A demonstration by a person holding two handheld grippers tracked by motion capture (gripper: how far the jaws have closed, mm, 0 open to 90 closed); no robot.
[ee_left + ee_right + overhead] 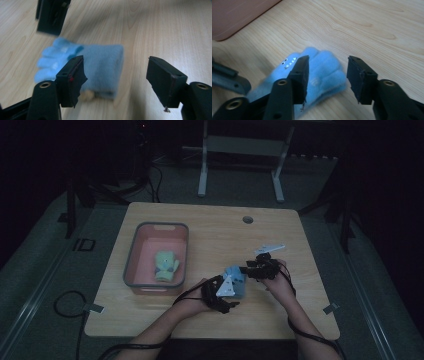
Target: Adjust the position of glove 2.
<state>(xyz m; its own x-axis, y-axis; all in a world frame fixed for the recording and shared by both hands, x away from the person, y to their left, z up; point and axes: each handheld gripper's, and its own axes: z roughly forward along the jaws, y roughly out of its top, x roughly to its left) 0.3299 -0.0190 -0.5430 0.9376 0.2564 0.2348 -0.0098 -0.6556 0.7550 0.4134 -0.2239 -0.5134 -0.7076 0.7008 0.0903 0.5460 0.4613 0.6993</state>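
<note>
We see green glove (166, 265) in pink bin (131, 256); blue glove (237, 279) on table (210, 235), ungripped; left gripper (115, 80), right gripper (328, 77) both open. Binning left.

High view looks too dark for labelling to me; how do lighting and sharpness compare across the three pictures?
High view: dim and underexposed, the room black beyond the light wooden table, the pink plastic bin muted. Left gripper view: bright, but the fuzzy blue knitted glove is motion-blurred, while its own claw stays sharp. Right gripper view: bright too, wood grain crisp, the glove soft-edged.
</note>
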